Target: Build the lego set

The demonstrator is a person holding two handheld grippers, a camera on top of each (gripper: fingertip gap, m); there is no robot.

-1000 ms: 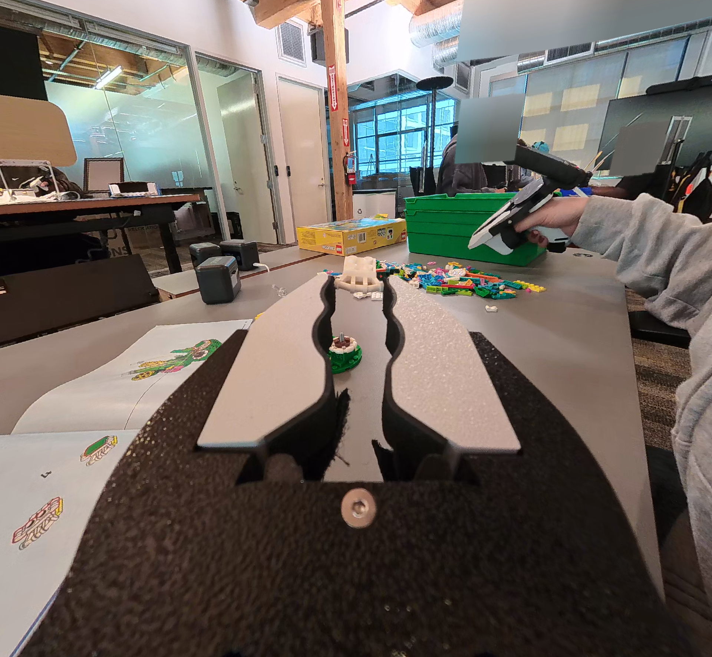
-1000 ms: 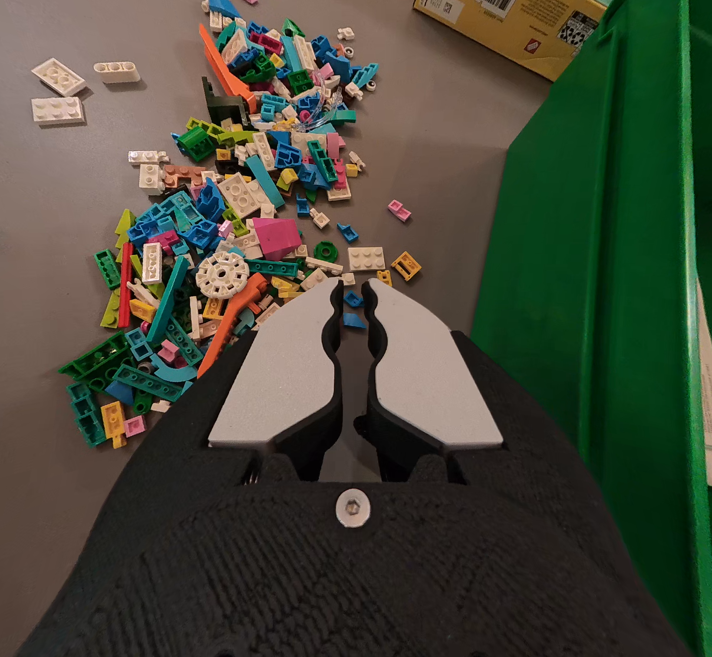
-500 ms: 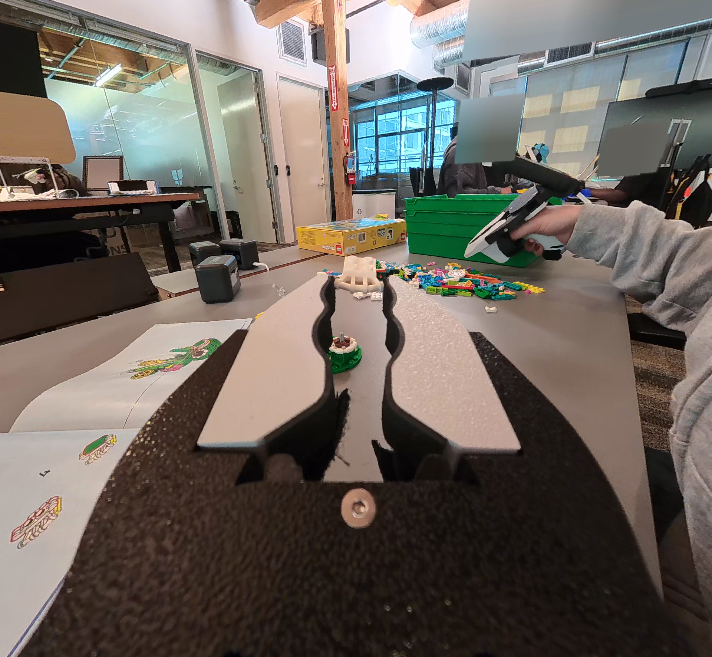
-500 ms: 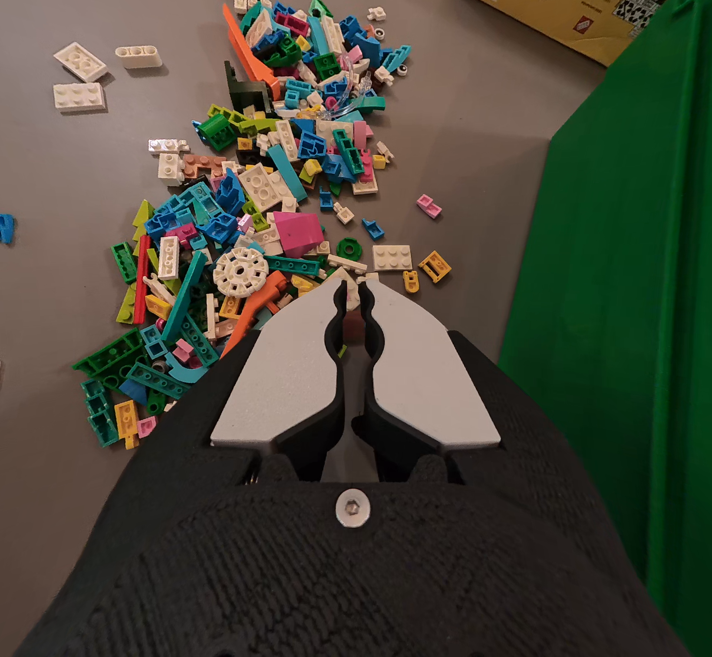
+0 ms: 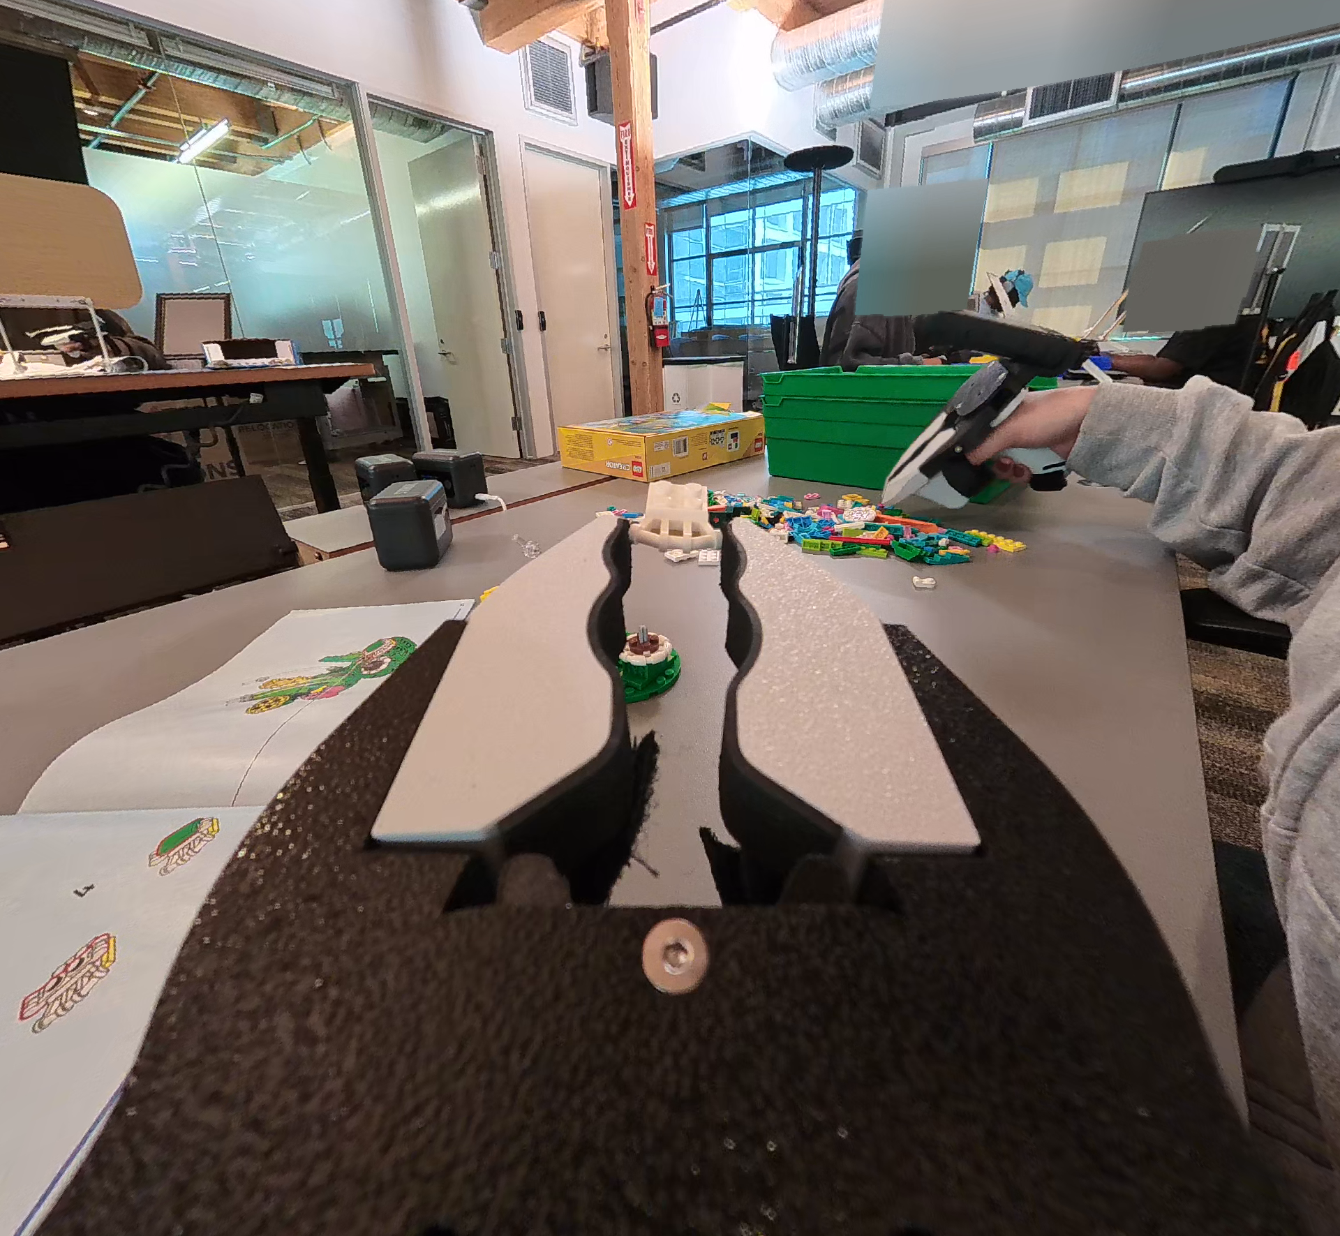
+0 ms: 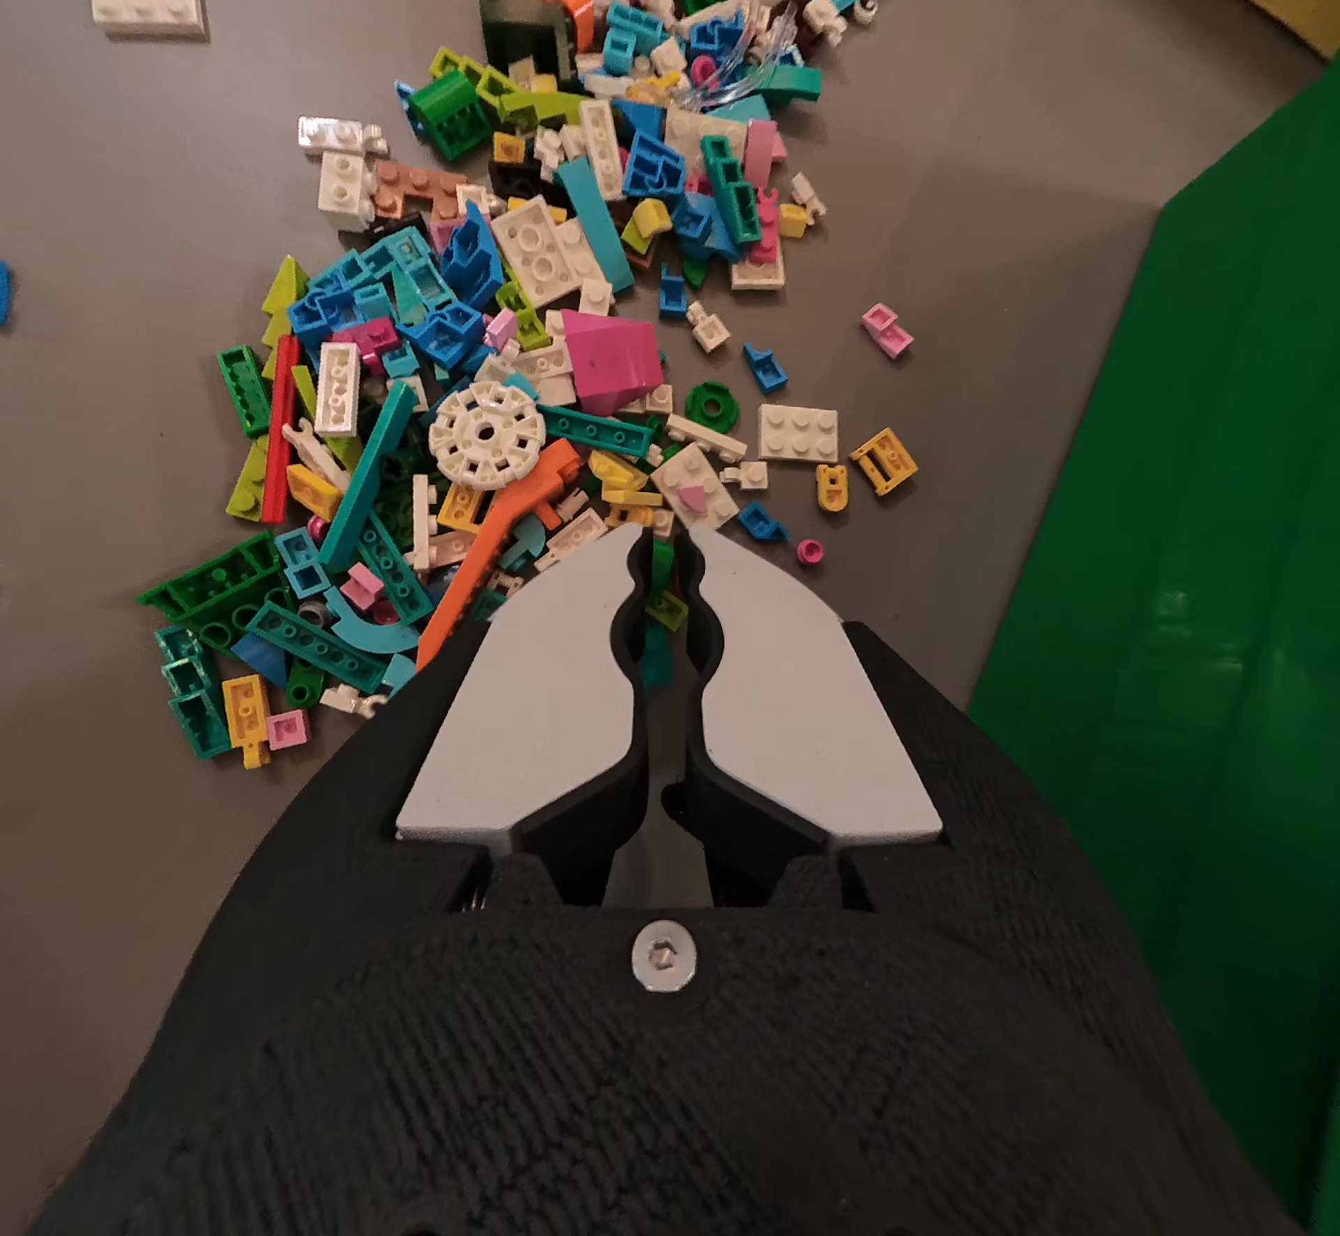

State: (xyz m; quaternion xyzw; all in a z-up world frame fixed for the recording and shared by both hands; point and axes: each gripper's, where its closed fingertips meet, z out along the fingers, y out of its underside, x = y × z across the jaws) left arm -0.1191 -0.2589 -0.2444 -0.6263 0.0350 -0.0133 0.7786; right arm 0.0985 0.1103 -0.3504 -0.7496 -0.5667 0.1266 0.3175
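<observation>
My left gripper (image 5: 671, 530) is open and rests low over the grey table (image 5: 1015, 657). A small round green build (image 5: 649, 664) with a brown and white top stands between its fingers, untouched. A white lego assembly (image 5: 678, 512) lies just past the fingertips. My right gripper (image 6: 665, 538) hovers close over the near edge of the pile of loose coloured bricks (image 6: 536, 331), with only a narrow gap between its jaws and nothing held. A white round gear-like piece (image 6: 484, 436) lies to its left. The right gripper also shows in the left wrist view (image 5: 888, 498), tip down at the pile (image 5: 870, 530).
A green bin (image 6: 1196, 476) stands right beside the pile, also in the left wrist view (image 5: 855, 425). A yellow set box (image 5: 660, 440) lies behind. An open instruction booklet (image 5: 217, 708) lies at the left. Black cube devices (image 5: 410, 523) stand at the far left edge. The tips of one gripper are about 45 cm away from the tips of the other. The white round gear-like piece (image 6: 484, 436) lies some 5 cm from my right tips, 40 cm from my left tips.
My right gripper has come down closer to the pile and shifted away from the green bin, its jaws a little narrower. My left gripper has not moved.
</observation>
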